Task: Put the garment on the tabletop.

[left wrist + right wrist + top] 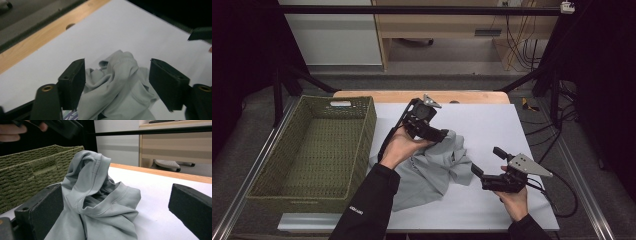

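Loosely, grey cloth (120, 85) lies between spread left gripper (117, 82) fingers.

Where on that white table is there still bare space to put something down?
The far right of the white sheet, beyond the grey garment, is bare, as is the front strip near the table edge. The woven basket is empty. The middle is crowded: garment, left hand-held gripper and right hand-held gripper.

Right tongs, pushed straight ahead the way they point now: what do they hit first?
Most likely the crumpled light grey cloth garment, which lies directly ahead between the open right tongs. The woven green basket sits farther back and to the side; depth is uncertain.
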